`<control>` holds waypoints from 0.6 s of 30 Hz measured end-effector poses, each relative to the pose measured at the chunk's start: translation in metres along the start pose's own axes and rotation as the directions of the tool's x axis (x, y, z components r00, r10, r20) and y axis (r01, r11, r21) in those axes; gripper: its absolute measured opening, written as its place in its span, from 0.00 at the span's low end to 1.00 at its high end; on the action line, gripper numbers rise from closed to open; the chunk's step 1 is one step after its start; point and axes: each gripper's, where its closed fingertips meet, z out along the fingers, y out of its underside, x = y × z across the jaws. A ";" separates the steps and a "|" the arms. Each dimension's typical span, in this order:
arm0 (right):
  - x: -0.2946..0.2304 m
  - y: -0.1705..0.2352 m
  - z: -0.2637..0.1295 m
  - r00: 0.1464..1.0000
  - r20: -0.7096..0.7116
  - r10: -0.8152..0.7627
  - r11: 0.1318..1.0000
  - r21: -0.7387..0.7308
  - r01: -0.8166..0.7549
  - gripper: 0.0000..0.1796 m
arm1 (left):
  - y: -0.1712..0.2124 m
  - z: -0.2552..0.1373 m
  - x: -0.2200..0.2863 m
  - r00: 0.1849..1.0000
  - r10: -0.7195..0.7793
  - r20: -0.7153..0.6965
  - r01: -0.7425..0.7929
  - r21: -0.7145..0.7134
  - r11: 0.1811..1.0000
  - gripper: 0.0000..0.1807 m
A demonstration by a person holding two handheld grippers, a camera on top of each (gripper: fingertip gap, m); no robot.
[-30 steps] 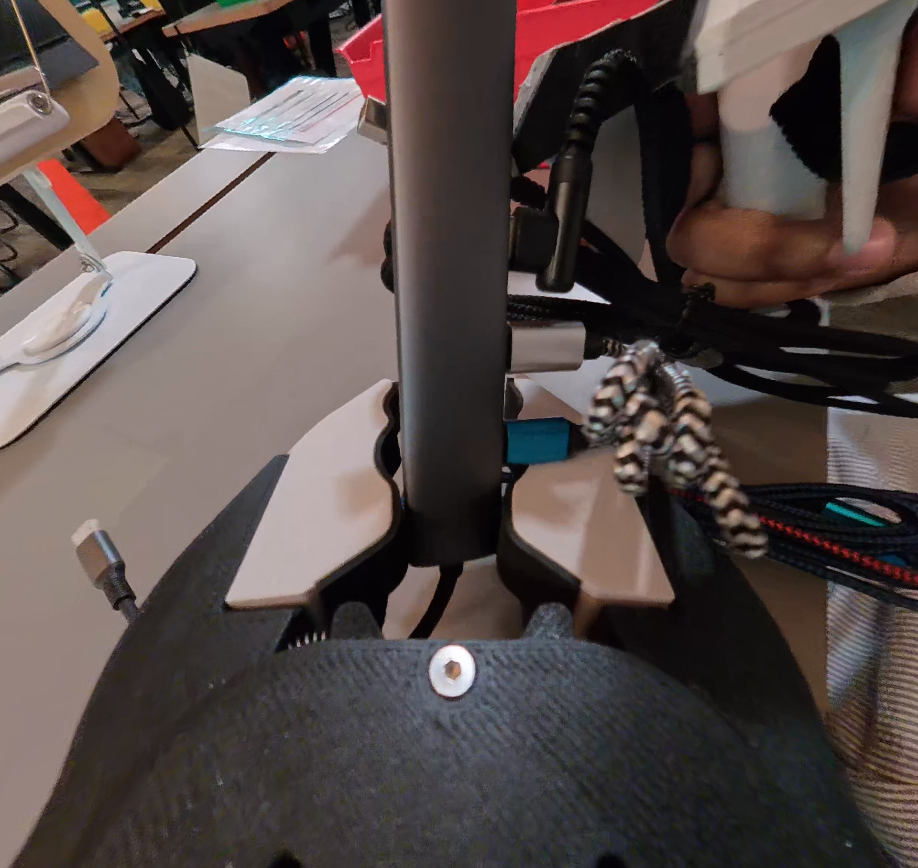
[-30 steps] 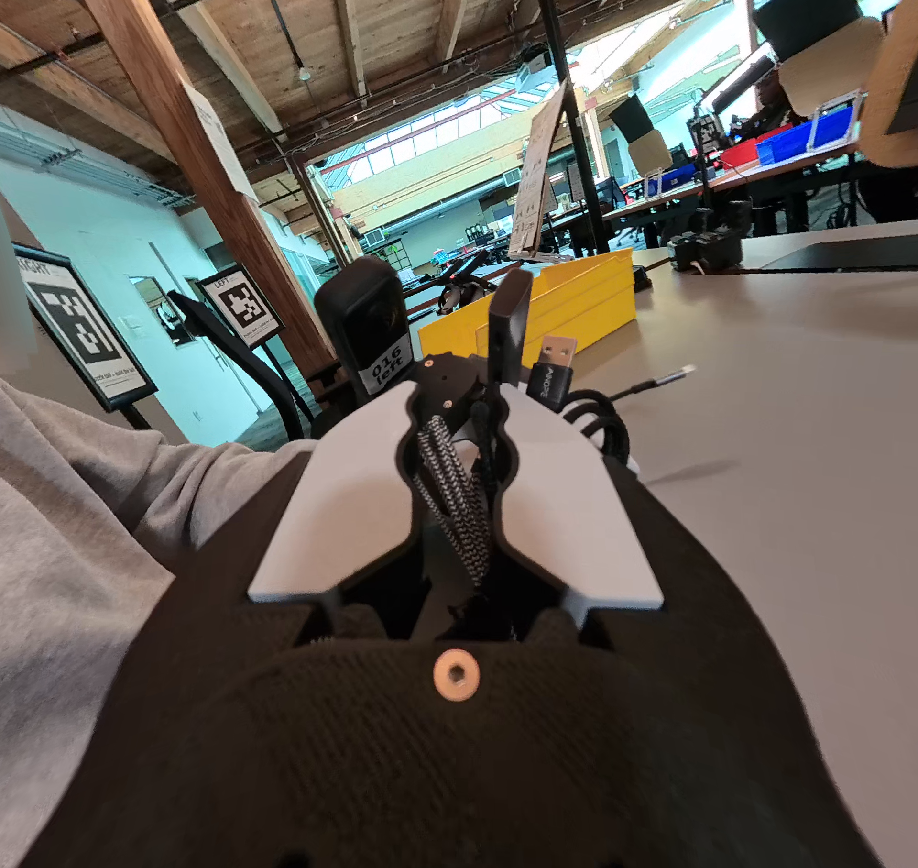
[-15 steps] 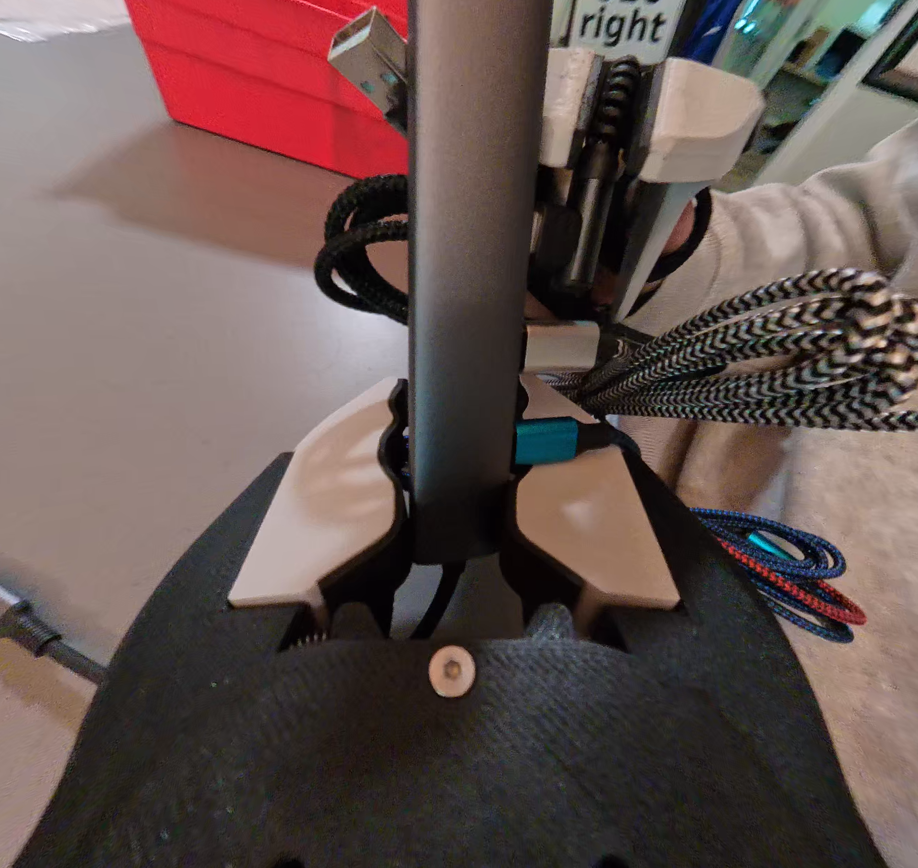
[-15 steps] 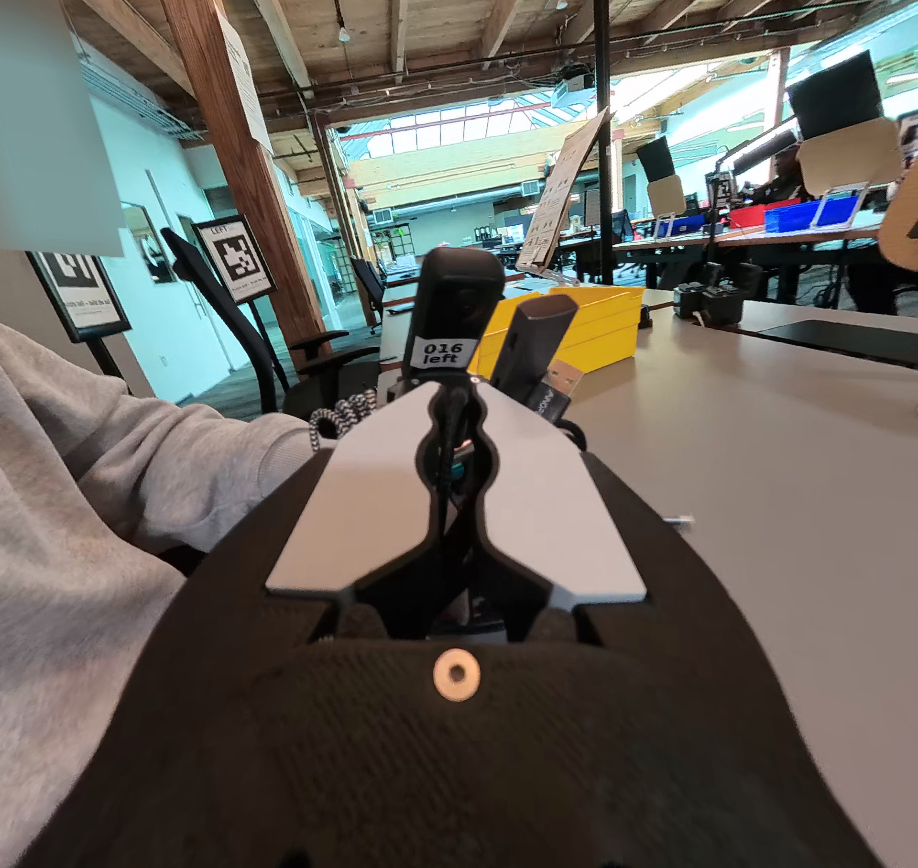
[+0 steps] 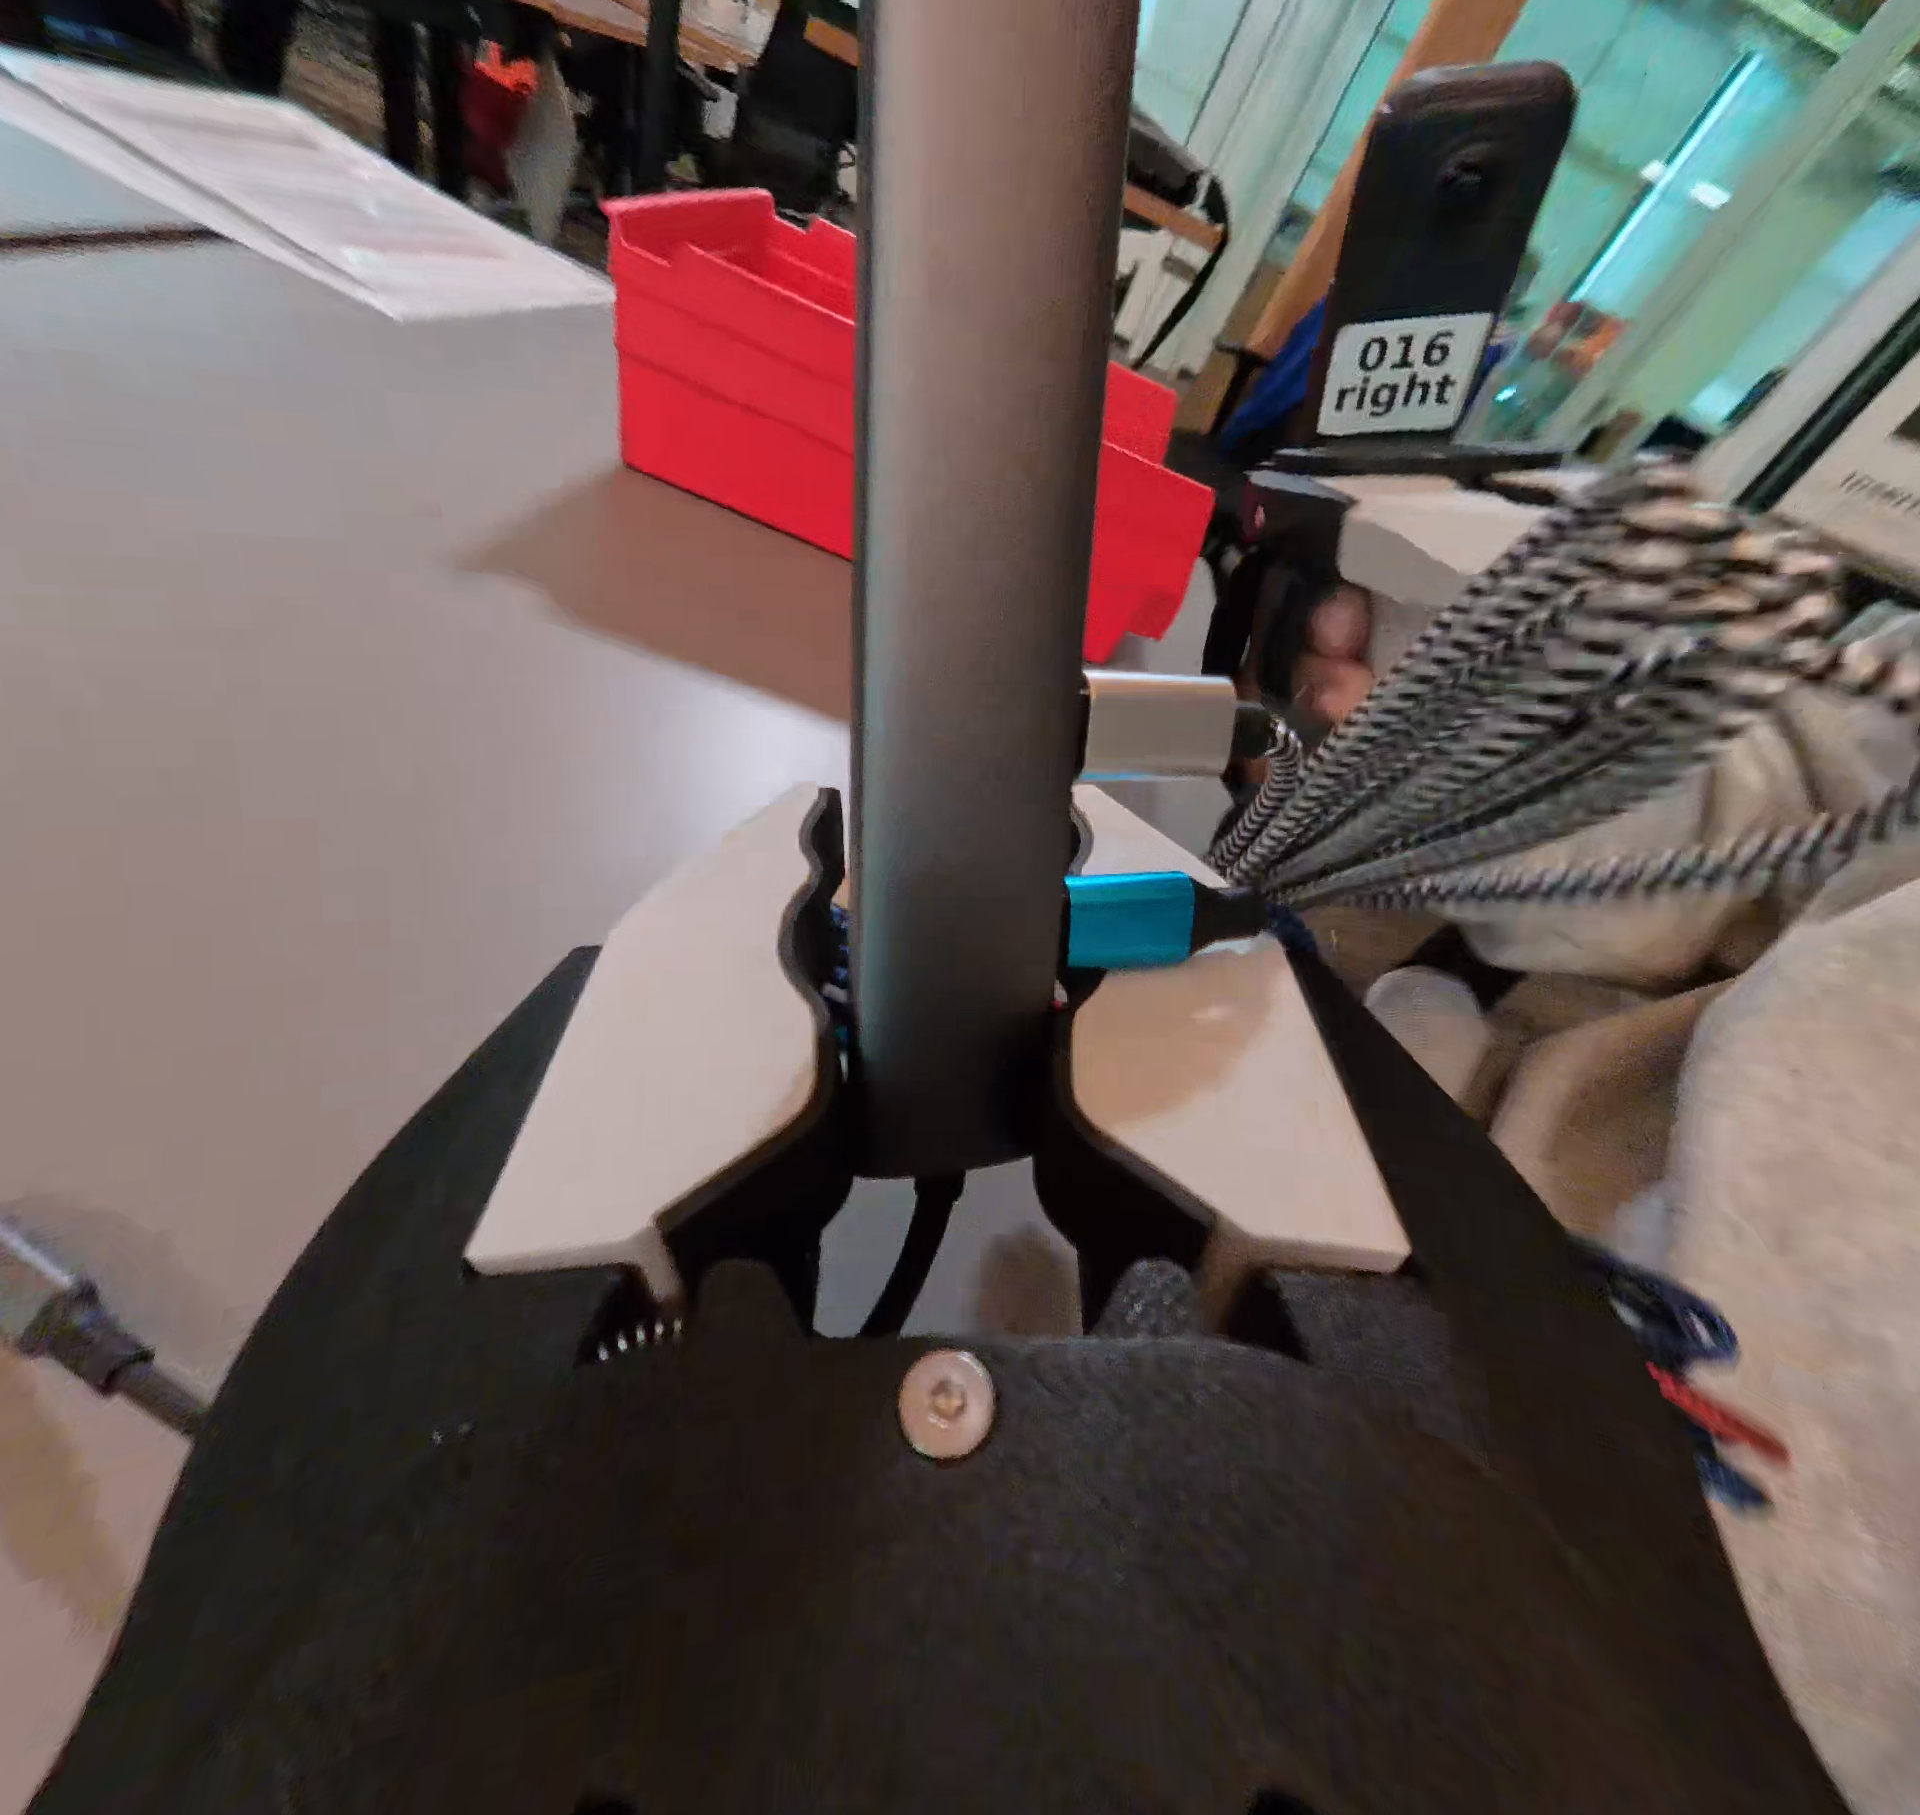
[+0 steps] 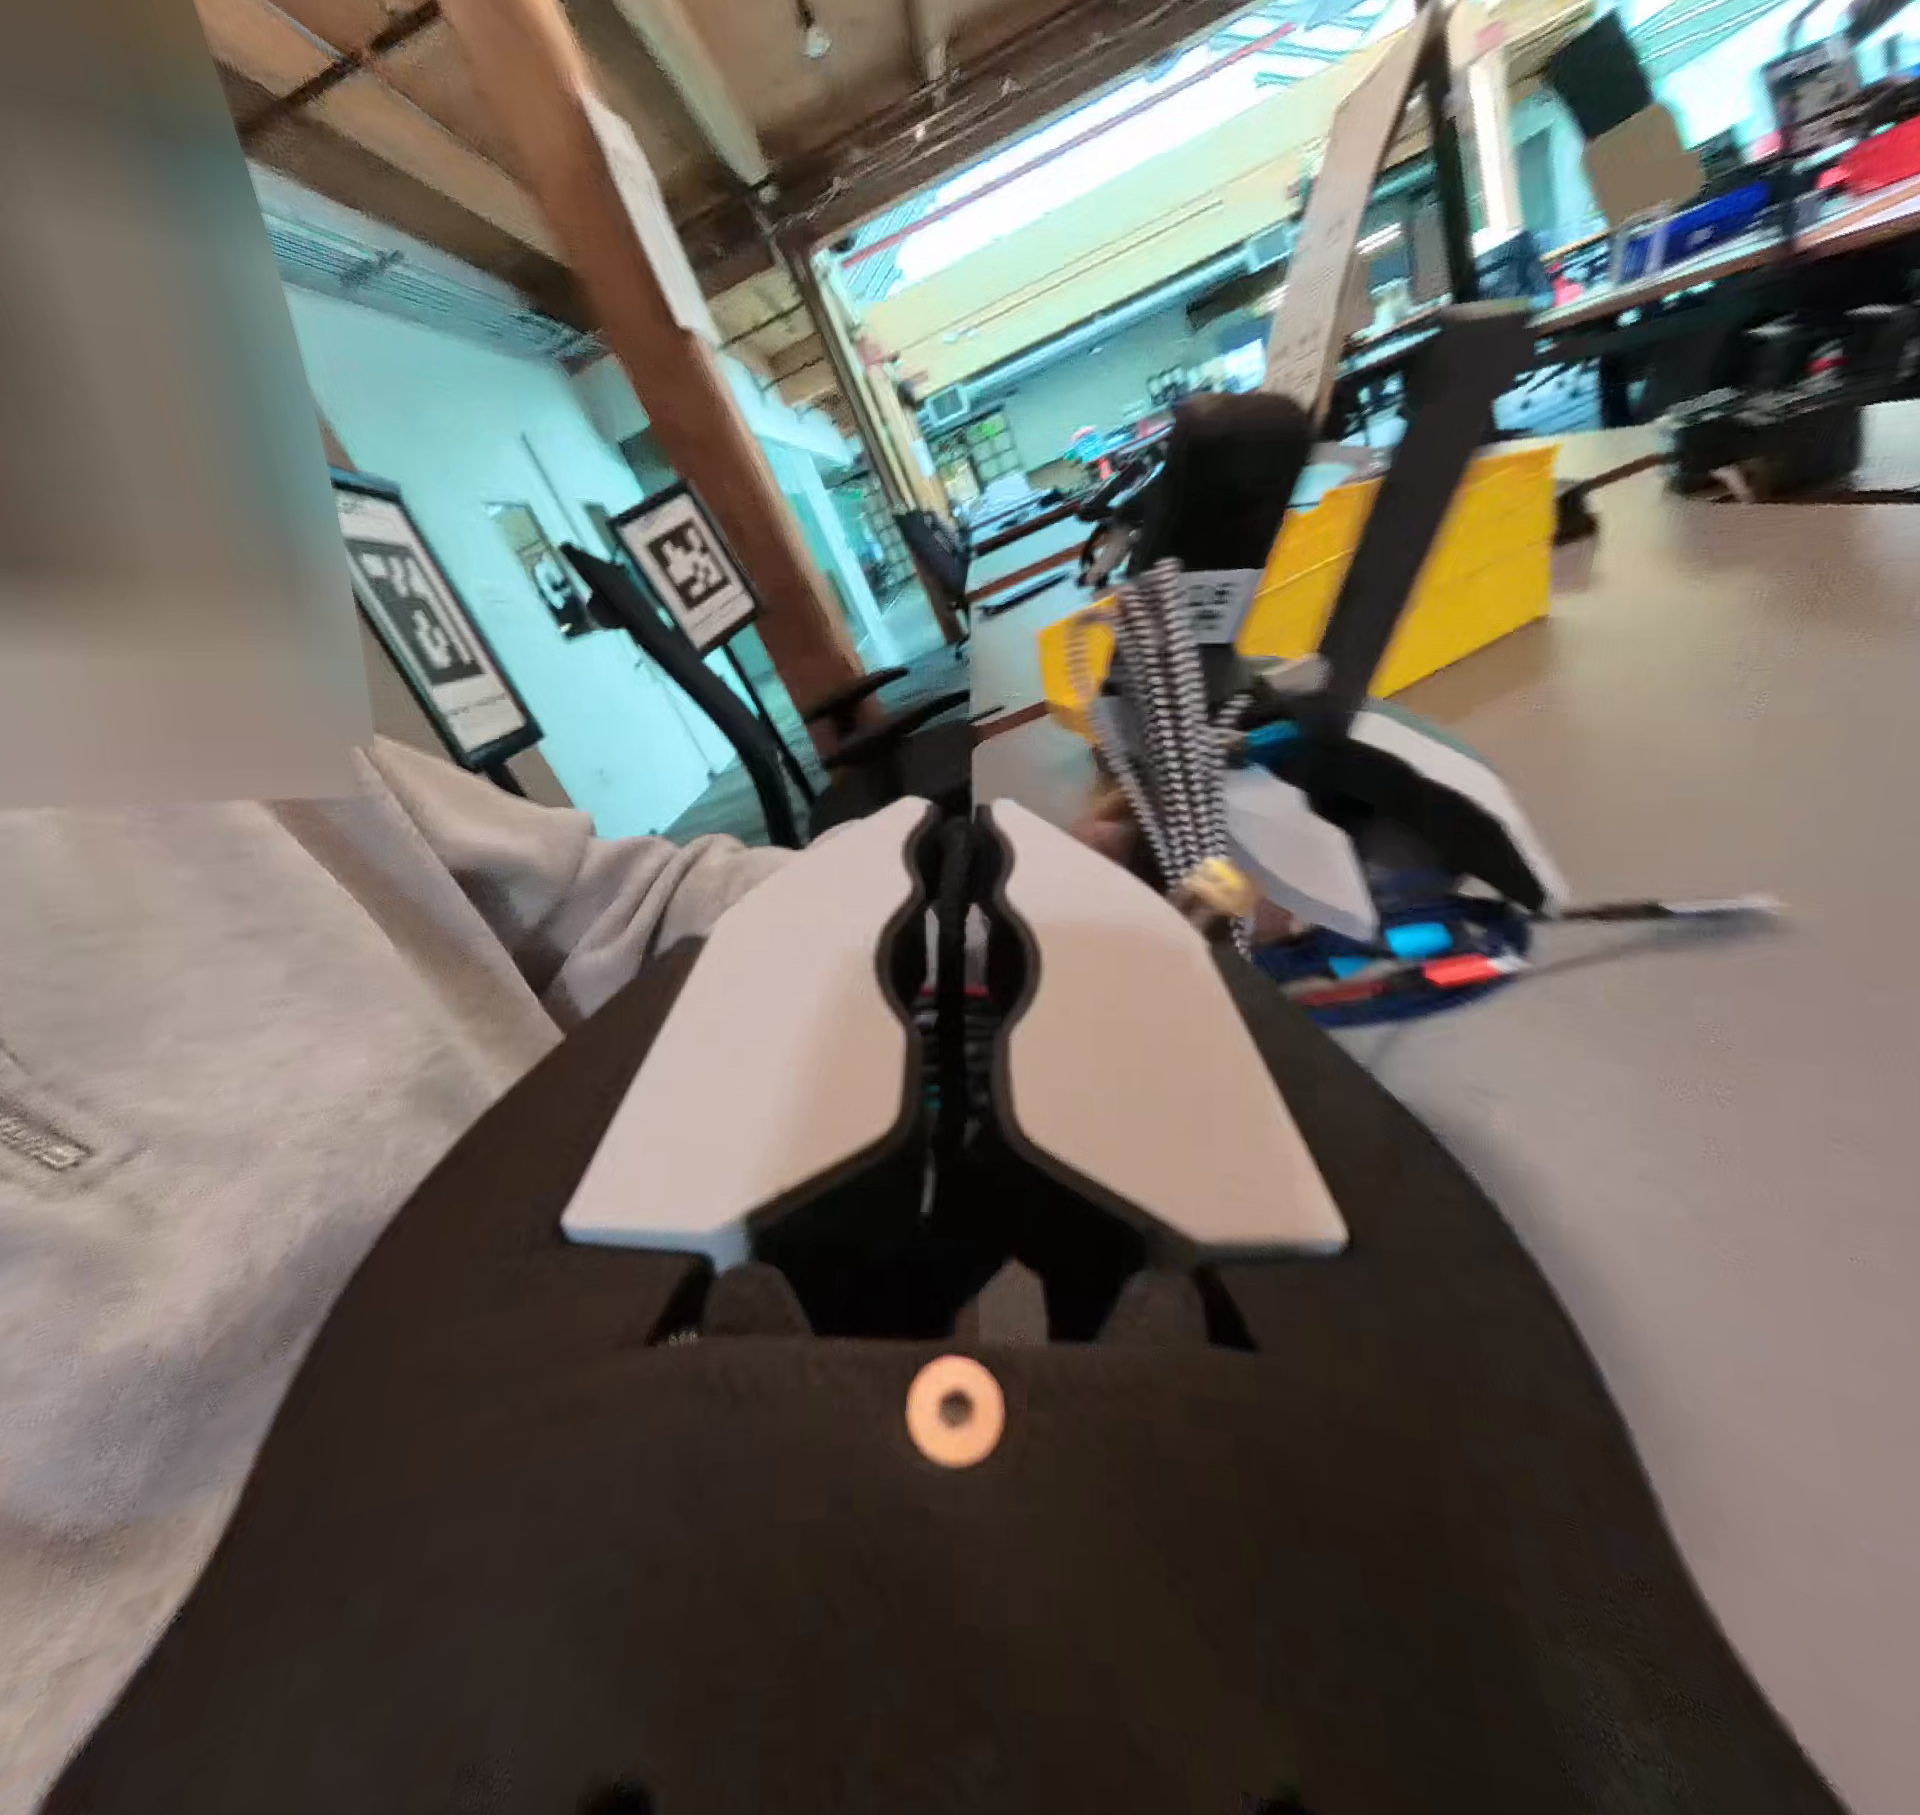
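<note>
Jaws of left gripper (image 5: 951,934) clamped on dark grey hub (image 5: 987,415), standing upright between the pads. Silver plug (image 5: 1158,739) and blue plug (image 5: 1127,922) seated in hub's right side, silver above blue. Striped cables (image 5: 1558,726) fanning right from the plugs toward right gripper (image 5: 1392,539). Black lead (image 5: 914,1256) hanging from hub's bottom end. Red bin (image 5: 748,383) behind hub on grey surface (image 5: 312,674). Paper sheet (image 5: 260,176) farther left. Loose grey plug (image 5: 52,1308) at left edge.

Jaws of right gripper (image 6: 954,924) nearly closed, pinching a black cable (image 6: 954,892). Left gripper (image 6: 1351,809) just ahead to the right, holding hub (image 6: 1423,498) tilted. Striped cables (image 6: 1164,726) in between. Blue-and-red cable coil (image 6: 1392,965) under it on surface (image 6: 1662,1142). Yellow bin (image 6: 1455,560) behind. Grey sleeve (image 6: 208,1038) at left.
</note>
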 end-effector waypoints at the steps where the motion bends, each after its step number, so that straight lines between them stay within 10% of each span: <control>1: 0.005 -0.005 -0.008 1.000 -0.007 0.024 0.999 0.027 -0.024 0.03 | -0.002 -0.001 -0.001 1.000 0.024 0.015 -0.024 0.001 1.000 0.23; 12: 0.009 -0.073 -0.079 0.963 -0.268 -0.035 0.952 0.283 0.114 0.03 | 0.001 0.012 -0.011 0.996 -0.073 -0.051 0.074 0.028 0.997 0.23; 18: 0.006 -0.156 -0.189 0.613 -0.772 -0.167 0.847 0.206 0.491 0.00 | 0.001 0.012 -0.011 0.995 -0.087 -0.047 0.089 0.038 0.995 0.23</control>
